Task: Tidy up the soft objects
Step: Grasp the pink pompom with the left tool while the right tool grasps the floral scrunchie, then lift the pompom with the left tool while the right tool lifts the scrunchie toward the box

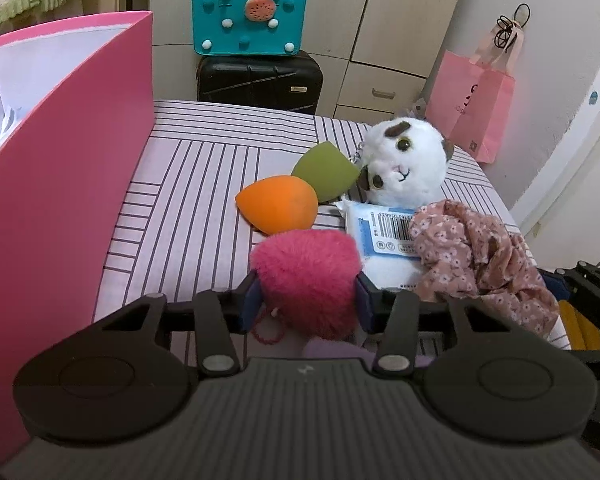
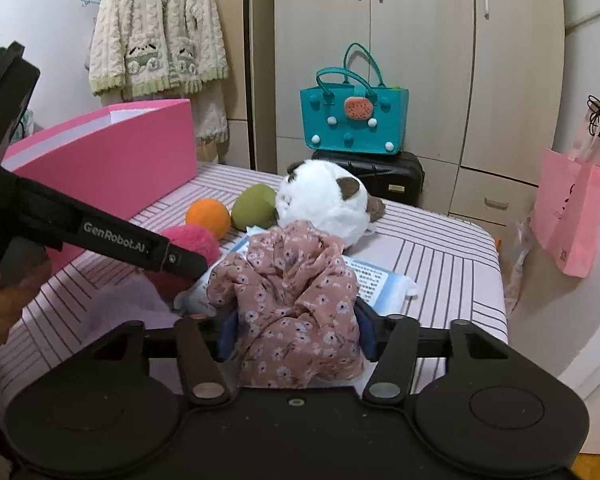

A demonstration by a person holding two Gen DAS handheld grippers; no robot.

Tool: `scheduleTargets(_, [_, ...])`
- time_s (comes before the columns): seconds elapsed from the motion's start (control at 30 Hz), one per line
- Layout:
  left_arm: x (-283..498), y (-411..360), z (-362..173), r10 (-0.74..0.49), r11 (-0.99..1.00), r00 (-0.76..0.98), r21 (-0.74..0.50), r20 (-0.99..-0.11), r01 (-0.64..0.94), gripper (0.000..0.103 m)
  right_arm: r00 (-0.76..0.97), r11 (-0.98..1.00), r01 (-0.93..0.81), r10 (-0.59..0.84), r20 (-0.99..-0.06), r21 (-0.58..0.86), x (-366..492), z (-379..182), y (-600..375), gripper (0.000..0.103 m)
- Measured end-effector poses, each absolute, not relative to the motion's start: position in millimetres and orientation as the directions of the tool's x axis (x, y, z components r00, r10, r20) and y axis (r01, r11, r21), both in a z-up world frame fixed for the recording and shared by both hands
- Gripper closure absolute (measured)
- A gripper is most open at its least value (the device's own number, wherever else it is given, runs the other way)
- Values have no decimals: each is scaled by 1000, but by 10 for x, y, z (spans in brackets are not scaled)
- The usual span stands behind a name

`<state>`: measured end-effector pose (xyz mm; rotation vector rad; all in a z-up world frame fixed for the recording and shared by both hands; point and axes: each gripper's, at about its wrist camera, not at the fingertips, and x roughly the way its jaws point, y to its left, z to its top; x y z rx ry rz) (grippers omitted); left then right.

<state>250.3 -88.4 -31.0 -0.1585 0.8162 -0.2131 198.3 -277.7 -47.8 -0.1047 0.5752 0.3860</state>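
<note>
The left tool (image 1: 306, 296) is pinching a fluffy pink pompom (image 1: 308, 280) between its nearly closed blue pads, low over the striped table (image 1: 188, 184) beside the pink box (image 1: 64, 168). The right tool (image 2: 296, 332) is squeezing a bunched floral cloth (image 2: 296, 304) at a wider opening, the cloth draping over a blue-and-white tissue pack (image 2: 374, 284). An orange sponge (image 1: 278, 202), a green sponge (image 1: 326, 172) and a white plush toy (image 1: 406, 164) are lying just behind them.

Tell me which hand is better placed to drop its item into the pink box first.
Left, probably. The left gripper has its jaws closed on the pink pompom, with the pink box right beside it. The right gripper holds the floral cloth, farther from the box.
</note>
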Motion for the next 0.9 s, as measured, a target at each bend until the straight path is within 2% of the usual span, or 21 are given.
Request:
scheduleTargets(0.07, [2523,-892,-304,-245,968,662,-223,-709,119,60,773,924,-382,329,-543,16,1992,-479,-2763,31])
scheduleTargets(0.13, [2528,-907,-295,-240,969,660,-213,-712,123,61,775,926,-378,324,-542,12,2013,-486,-2746,31])
scheduleTargets(0.2, [2527,-912,-290,-241,970,656,-207,-715,131,62,788,930,-369,314,-530,3,2023,-489,-2729,36])
scheduleTargets(0.23, [2523,-906,-286,-245,969,653,-207,-717,137,62,790,930,-368,315,-526,3,2024,-486,-2724,56])
scheduleTargets(0.27, [2522,-896,-282,-251,968,650,-209,-717,143,62,785,928,-371,323,-528,17,2033,-482,-2725,70])
scheduleTargets(0.33, [2515,-869,-279,-266,963,641,-219,-720,155,62,772,928,-367,344,-534,68,2041,-476,-2742,83])
scheduleTargets(0.53, [2485,-793,-279,-281,959,631,-241,-723,150,63,756,932,-302,363,-545,202,2025,-490,-2714,85])
scheduleTargets(0.9, [2458,-753,-147,-345,938,597,-239,-725,252,64,785,946,-217,316,-533,241,1925,-406,-2611,86])
